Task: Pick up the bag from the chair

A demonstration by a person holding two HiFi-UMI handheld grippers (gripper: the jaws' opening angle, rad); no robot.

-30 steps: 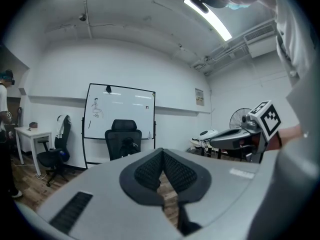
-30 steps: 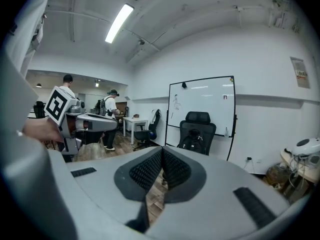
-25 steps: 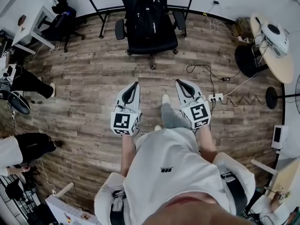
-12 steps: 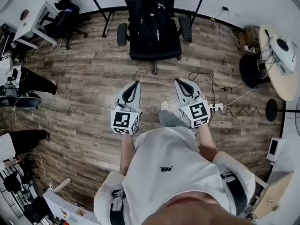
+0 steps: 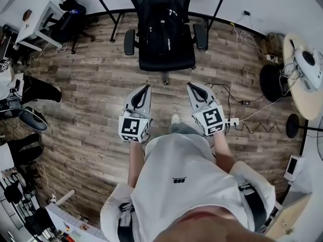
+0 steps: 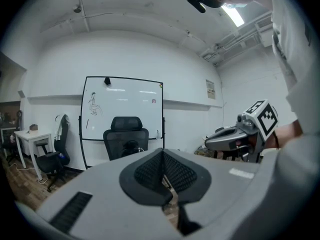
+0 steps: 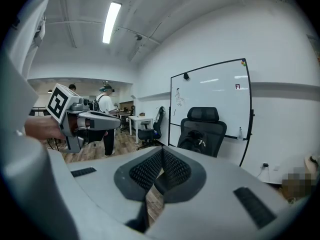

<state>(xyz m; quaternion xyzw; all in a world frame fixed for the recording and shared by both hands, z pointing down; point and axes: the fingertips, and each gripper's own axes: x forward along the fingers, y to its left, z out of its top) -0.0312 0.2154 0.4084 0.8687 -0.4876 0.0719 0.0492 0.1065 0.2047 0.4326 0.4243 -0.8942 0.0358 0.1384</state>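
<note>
A black backpack (image 5: 162, 28) stands upright on the seat of a black office chair (image 5: 132, 36) at the top middle of the head view. The chair (image 6: 126, 135) shows ahead in the left gripper view, with the bag (image 6: 131, 147) on its seat. In the right gripper view the bag (image 7: 195, 140) sits in the chair (image 7: 202, 127) too. My left gripper (image 5: 145, 88) and right gripper (image 5: 191, 86) are side by side in front of the person, both shut and empty, well short of the chair. Each gripper points toward it.
A whiteboard (image 6: 123, 109) stands behind the chair. Cables and a power strip (image 5: 232, 120) lie on the wood floor at right, near a round table (image 5: 305, 64). A second chair and white desk (image 5: 38, 21) are at upper left. People (image 5: 28, 89) are at the left edge.
The person has walked toward the chair; it and the bag sit lower and larger in the head view. Both grippers stay shut and keep their pose.
</note>
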